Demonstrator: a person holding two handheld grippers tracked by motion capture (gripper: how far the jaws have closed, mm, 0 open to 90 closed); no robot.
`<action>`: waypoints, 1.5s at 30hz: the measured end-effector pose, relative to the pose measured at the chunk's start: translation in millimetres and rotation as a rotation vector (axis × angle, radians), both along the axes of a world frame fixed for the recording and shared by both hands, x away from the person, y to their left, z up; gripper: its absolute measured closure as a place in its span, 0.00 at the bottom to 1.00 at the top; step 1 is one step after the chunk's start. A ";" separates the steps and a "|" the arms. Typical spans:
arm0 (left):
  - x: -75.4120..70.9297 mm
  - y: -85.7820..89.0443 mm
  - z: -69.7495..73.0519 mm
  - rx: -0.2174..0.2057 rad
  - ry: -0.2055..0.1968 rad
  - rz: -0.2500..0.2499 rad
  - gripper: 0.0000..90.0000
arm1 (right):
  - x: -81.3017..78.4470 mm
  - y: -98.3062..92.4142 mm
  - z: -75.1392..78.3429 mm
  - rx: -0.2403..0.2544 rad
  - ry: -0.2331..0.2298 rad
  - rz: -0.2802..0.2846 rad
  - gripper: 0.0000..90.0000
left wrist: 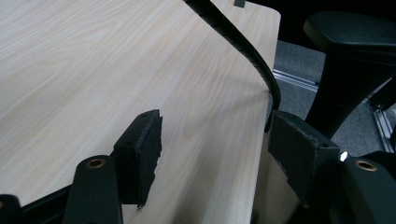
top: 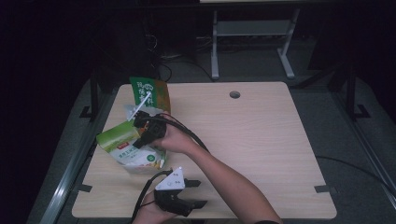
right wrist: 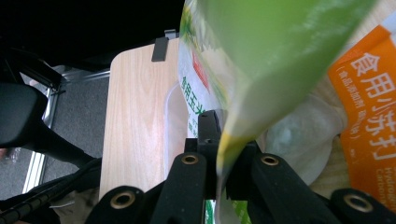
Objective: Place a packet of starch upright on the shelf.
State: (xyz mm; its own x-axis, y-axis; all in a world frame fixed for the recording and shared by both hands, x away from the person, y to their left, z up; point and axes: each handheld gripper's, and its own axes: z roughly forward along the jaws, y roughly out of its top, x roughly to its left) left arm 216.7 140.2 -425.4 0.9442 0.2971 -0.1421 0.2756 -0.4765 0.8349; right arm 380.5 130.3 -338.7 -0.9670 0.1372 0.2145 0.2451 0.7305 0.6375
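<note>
A light-green snack bag (top: 119, 142) lies tilted at the table's left, over a clear plastic tub (right wrist: 173, 122). My right gripper (top: 140, 135) reaches across to it, and in the right gripper view the gripper (right wrist: 222, 126) is shut on the bag's yellow-green edge (right wrist: 261, 56). Behind it stands a green and orange packet (top: 150, 92), whose orange face (right wrist: 369, 93) carries white print. A white stick (top: 140, 106) leans against that packet. My left gripper (top: 201, 193) rests near the front edge and points right; it (left wrist: 215, 144) is open with nothing between the pads.
The wooden table (top: 261, 140) stretches bare to the right, with a cable hole (top: 235, 94) at the back. A ribbed black cable (left wrist: 233, 37) crosses the table corner. A black chair armrest (left wrist: 350, 42) stands just off the table's edge.
</note>
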 end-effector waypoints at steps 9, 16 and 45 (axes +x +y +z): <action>0.4 1.5 0.0 -0.002 0.000 0.006 0.38 | 0.3 -7.8 -8.1 0.000 0.021 -0.015 0.99; 0.7 1.5 -0.2 -0.009 -0.001 0.011 0.38 | 1.2 -16.3 -14.0 0.010 0.041 -0.017 0.99; 6.1 7.5 -0.1 -0.002 0.003 0.041 0.37 | 2.5 -44.8 -24.7 0.033 0.071 -0.024 0.86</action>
State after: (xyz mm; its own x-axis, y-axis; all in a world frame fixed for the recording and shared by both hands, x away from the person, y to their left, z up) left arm 222.8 147.7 -425.5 0.9307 0.3357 -0.1450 0.2971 -0.4632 0.8350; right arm 383.1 85.5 -363.4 -0.9457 0.1517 0.2875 0.3078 0.7025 0.6417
